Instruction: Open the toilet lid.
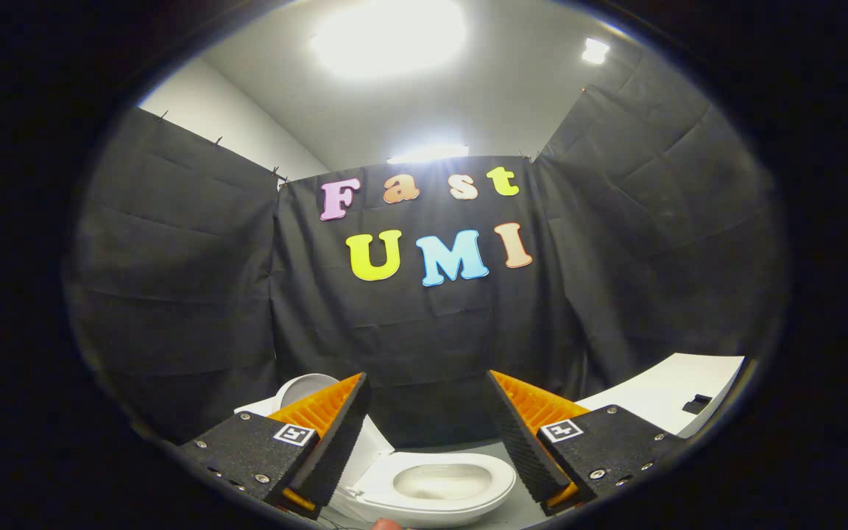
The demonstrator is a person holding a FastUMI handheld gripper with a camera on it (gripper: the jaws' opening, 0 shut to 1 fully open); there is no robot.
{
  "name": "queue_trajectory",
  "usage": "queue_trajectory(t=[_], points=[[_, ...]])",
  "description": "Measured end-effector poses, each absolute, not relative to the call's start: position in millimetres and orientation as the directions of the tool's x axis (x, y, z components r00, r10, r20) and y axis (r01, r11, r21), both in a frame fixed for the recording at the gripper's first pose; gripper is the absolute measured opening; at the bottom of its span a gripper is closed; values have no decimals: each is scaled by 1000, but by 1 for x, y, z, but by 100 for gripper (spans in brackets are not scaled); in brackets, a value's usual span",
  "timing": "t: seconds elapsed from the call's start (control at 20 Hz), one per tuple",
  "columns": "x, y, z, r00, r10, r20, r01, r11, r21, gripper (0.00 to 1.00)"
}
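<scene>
The gripper (428, 427) has its two fingers spread wide apart, with nothing held between them. Each finger (336, 434) carries a ribbed pad on its inner face and a small square marker on its upper block. The fingers touch no object.

The toilet (431, 486) serves as the landmark. It stands on the floor below and just ahead of the fingertips, and its bowl shows in the gap between the two fingers. The seat ring (494, 489) lies flat around the bowl. The toilet lid (310, 386) stands raised behind the bowl, partly hidden by the left finger; only its rounded upper edge and part of its face show above and beside that finger. The lid is apart from the gripper.

Right of the toilet, beyond the right finger, sits a white flat surface (678, 397) with a small dark item (696, 403) on it; what that item is cannot be told. Behind the toilet hangs the black cloth wall (196, 294) of the booth. Above the wall, ceiling lights (391, 33) glow brightly.
</scene>
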State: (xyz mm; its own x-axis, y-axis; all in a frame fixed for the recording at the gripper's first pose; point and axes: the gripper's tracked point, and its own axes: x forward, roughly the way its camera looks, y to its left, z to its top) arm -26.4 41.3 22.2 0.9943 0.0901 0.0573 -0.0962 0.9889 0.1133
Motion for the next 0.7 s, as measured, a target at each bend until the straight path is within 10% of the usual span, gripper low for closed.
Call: queue_trajectory(t=[0.7], points=[[-57,-40,-10,999,2,33,0,999,-40,95]])
